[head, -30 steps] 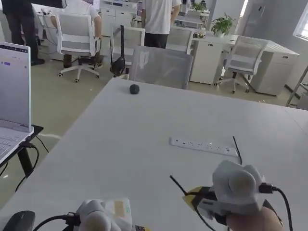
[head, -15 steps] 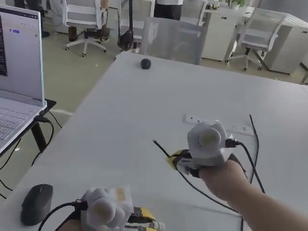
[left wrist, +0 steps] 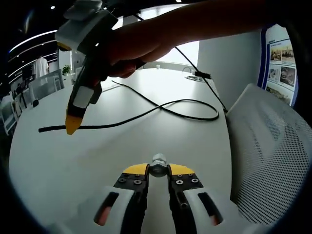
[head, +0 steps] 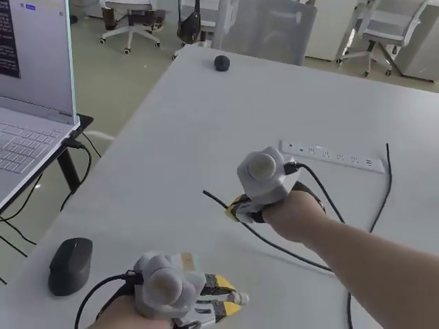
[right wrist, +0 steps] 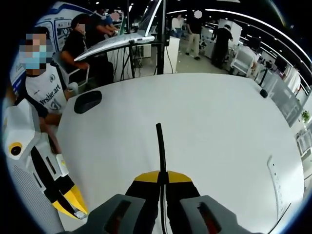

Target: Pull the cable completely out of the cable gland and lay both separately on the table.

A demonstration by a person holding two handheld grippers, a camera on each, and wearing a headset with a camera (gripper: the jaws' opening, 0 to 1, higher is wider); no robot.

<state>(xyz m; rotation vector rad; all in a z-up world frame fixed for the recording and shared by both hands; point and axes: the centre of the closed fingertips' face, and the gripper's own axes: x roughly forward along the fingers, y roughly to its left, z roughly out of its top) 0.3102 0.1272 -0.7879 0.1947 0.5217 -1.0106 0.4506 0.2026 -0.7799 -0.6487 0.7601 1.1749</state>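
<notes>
On a white office tabletop [head: 206, 123], the right claw [right wrist: 161, 176] is clamped on a black cable [right wrist: 159, 146], its free end jutting past the tips. Near the tabletop's near edge, the left claw [left wrist: 157, 170] pinches a small metal cable gland [left wrist: 157, 165], clear of the cable.

text | shirt [right wrist: 48, 95] | lettering ending ".art", rest unreadable

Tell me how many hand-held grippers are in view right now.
2. The left hand-held gripper is by the near edge of the table, shut on the cable gland. The right hand-held gripper is mid-table, shut on the black cable.
</notes>
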